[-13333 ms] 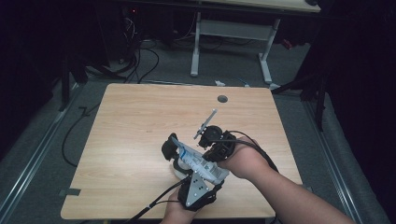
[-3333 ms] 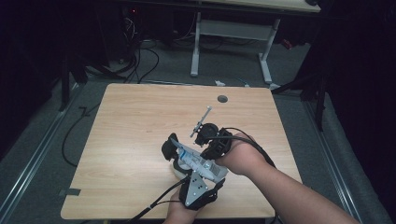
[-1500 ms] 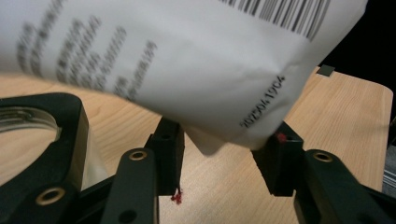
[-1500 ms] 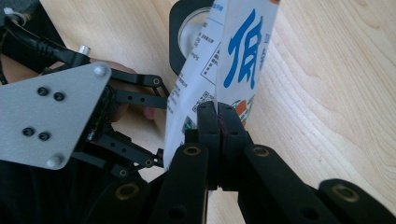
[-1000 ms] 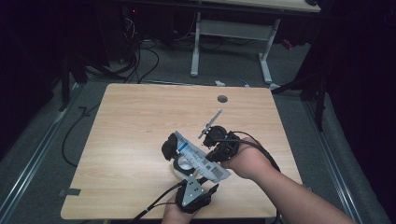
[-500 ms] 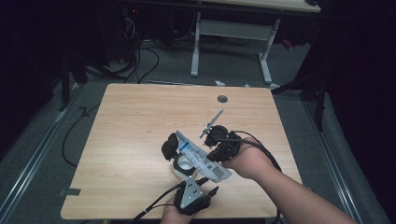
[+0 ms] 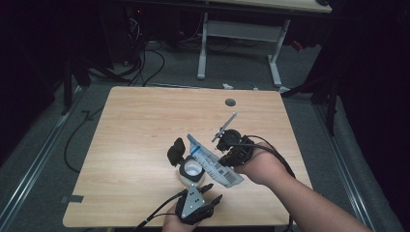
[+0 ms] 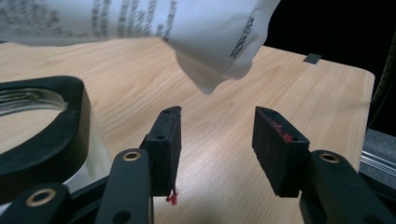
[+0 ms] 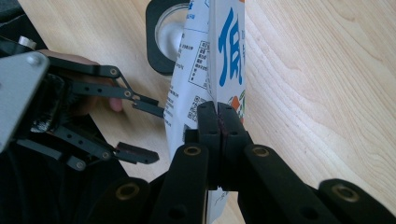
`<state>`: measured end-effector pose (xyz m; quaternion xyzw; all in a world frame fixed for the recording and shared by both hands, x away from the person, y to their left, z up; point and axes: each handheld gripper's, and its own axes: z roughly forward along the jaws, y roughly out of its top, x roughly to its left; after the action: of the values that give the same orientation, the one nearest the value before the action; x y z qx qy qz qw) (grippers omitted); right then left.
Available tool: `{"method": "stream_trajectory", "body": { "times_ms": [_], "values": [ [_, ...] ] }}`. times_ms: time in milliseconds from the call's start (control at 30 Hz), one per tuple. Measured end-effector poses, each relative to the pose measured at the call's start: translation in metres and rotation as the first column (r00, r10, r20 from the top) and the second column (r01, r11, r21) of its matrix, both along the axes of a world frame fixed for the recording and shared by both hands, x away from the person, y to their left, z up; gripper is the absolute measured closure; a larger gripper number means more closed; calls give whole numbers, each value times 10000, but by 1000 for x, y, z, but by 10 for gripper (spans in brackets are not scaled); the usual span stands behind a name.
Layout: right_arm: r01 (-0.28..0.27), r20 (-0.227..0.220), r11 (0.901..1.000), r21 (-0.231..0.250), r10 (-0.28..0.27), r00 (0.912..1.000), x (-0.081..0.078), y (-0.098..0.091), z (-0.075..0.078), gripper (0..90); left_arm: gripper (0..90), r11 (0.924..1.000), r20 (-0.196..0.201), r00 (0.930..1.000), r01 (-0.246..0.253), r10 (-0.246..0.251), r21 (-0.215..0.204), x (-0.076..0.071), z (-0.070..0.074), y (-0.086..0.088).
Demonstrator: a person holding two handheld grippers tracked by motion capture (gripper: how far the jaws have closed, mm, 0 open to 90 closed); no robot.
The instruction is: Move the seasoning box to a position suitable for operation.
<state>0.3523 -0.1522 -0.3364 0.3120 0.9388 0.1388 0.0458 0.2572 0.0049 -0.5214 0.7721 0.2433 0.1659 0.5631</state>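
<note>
Your right gripper point(image 9: 218, 122) pinches the white printed pouch point(image 9: 212, 60), tilted over the black-collared jar point(image 7: 192, 170). Your left gripper point(image 8: 217, 140) has just been opening, nothing between its pads

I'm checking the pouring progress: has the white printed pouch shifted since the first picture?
Yes. The white printed pouch, clamped in the right gripper, has swung its far end toward the table's left, over the white jar with a black rim.

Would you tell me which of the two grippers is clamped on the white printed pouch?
The right gripper: its jaws are pressed together on the pouch, tilting it over the jar. The left gripper stands open beside the jar with nothing between its jaws.
</note>
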Motion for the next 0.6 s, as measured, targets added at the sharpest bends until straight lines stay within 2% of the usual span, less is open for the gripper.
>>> {"method": "stream_trajectory", "body": {
  "times_ms": [33,167,433,467,600],
  "values": [
    [-175,88,9998,17,175,9998,2,-2,0,900,529,10000,0,10000,0,0,0,0,0,0],
    [-93,114,9999,-64,93,9999,2,-5,-1,900,526,10000,12,10000,-12,12,1,-1,-1,5],
    [269,144,9996,-63,-268,9995,7,-17,-5,900,522,9999,0,9999,-160,160,56,-1,-4,18],
    [442,137,9990,-97,-441,9989,9,-21,-7,900,521,9997,-31,9998,-217,217,77,0,-4,22],
    [507,145,9986,-128,-505,9986,12,-28,-13,900,518,9995,-46,9996,-262,263,166,2,-5,28]
  ]
}}
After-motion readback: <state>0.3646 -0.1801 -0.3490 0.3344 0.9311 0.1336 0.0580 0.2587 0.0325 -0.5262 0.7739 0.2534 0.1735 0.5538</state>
